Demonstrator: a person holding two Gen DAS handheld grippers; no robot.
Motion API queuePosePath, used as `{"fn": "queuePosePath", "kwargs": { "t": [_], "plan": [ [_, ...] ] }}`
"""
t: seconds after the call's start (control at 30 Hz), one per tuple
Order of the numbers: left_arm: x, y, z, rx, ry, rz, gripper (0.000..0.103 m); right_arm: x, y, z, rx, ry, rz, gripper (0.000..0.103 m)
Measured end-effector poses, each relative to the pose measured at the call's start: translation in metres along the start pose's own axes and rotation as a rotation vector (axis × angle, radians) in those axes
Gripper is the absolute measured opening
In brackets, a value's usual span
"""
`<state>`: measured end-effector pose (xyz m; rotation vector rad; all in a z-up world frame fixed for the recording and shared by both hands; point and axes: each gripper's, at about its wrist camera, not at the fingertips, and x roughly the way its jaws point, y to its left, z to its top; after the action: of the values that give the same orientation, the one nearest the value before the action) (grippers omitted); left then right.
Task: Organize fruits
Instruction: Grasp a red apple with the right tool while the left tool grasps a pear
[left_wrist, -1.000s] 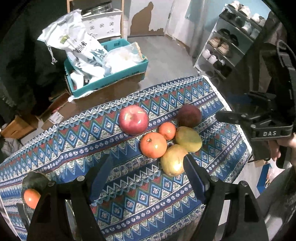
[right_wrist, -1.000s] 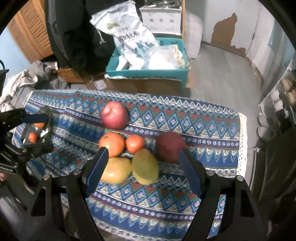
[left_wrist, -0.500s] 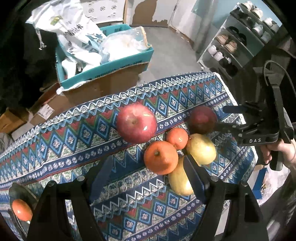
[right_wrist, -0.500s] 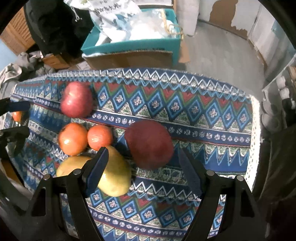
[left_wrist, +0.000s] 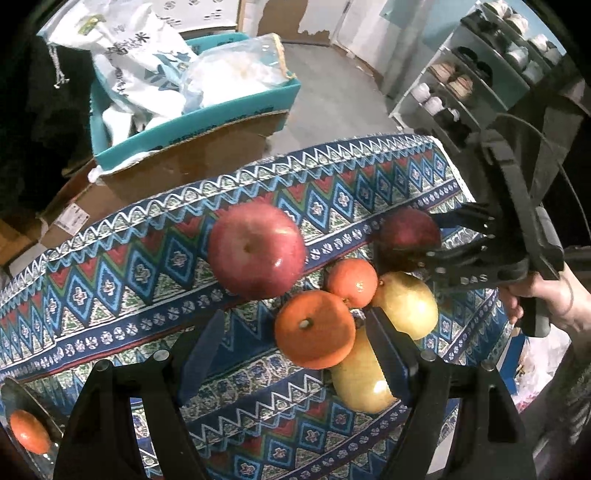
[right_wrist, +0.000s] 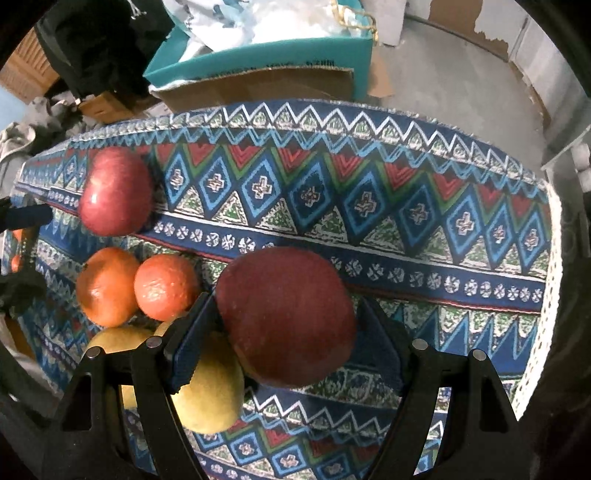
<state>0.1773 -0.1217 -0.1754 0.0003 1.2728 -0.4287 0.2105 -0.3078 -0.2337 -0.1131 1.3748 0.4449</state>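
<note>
Fruit lies on a patterned blue tablecloth (left_wrist: 110, 280): a pink-red apple (left_wrist: 256, 251), a dark red apple (right_wrist: 286, 317), two oranges, large (left_wrist: 314, 328) and small (left_wrist: 352, 282), and two yellow-green mangoes (left_wrist: 406, 304) (left_wrist: 360, 376). My right gripper (right_wrist: 284, 325) is open with its jaws on either side of the dark red apple; it also shows in the left wrist view (left_wrist: 436, 236). My left gripper (left_wrist: 295, 336) is open, low over the cloth, the large orange between its fingers.
Beyond the table's far edge stands a teal-rimmed cardboard box (left_wrist: 192, 122) with white bags. A shoe rack (left_wrist: 480, 66) stands at the right. The cloth's right edge (right_wrist: 546, 295) is close to the dark apple. A mirror on the left gripper shows an orange reflection (left_wrist: 29, 432).
Both grippers have moved forward and down toward the fruit. The right gripper's jaws now flank the dark red apple; the left gripper has closed in on the large orange.
</note>
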Motion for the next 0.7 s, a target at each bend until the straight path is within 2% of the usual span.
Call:
{"fn": "queuePosePath", "kwargs": {
  "t": [0.13,0.37,0.7],
  "plan": [
    [0.004,-0.006,-0.003,0.007,0.016,-0.015,0.080,0.009,-0.003,0.000,0.025,0.019,0.005,0.075],
    [0.009,-0.022,-0.012,0.015,0.039,-0.048,0.080,0.004,0.001,-0.011,0.062,-0.022,-0.027,0.074],
    [0.022,-0.057,-0.032,0.048,0.089,-0.096,0.080,-0.052,-0.005,-0.045,0.143,-0.134,-0.037,0.074]
  ]
}}
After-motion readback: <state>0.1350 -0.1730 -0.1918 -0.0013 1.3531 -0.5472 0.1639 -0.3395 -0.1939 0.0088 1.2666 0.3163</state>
